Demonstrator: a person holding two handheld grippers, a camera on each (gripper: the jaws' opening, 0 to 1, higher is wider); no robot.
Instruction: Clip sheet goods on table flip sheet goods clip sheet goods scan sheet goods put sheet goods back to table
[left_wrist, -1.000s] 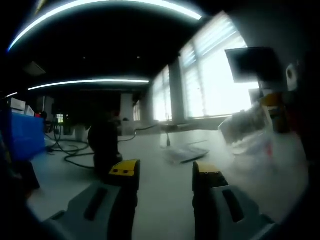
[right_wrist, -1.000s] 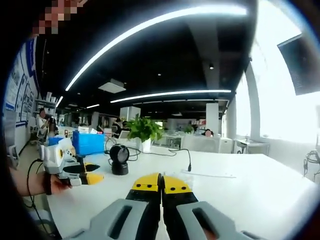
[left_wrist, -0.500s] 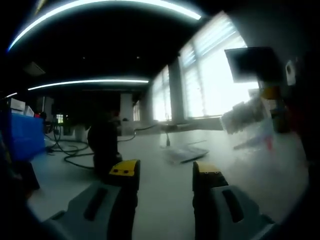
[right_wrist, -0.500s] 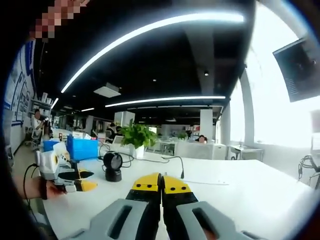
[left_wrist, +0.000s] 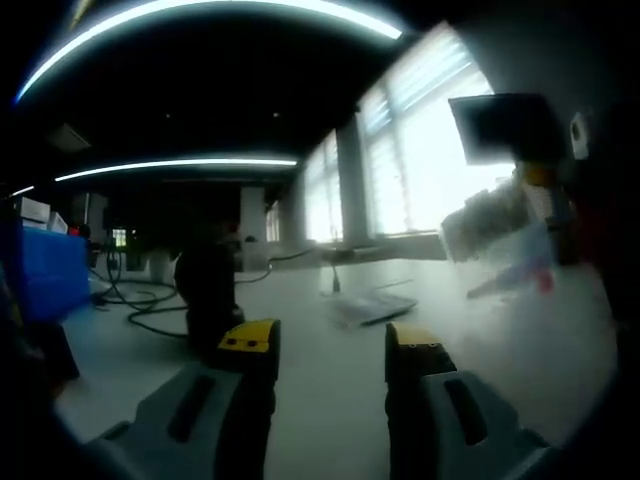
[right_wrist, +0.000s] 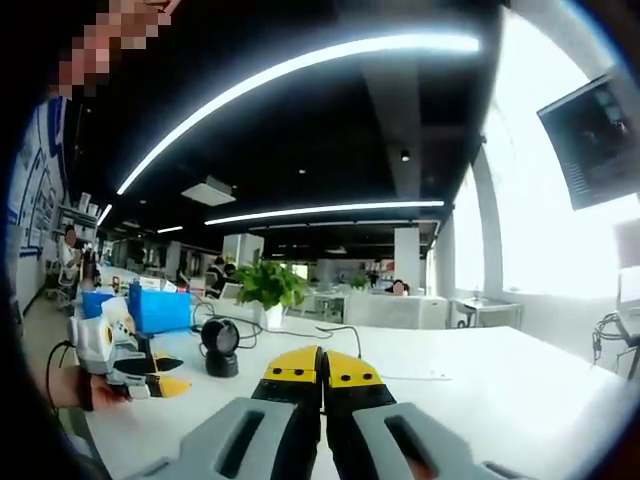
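Now the right gripper has its jaws pressed together, seemingly pinching the clear sheet goods, blurred at the right of the left gripper view. Left gripper is spread, empty; the scanner stands ahead-left of it.

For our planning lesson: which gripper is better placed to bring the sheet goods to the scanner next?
The right gripper, probably: its jaws are shut, and the left gripper view shows a blurred clear sheet seemingly hanging from it. The scanner stands ahead. The left gripper is open.
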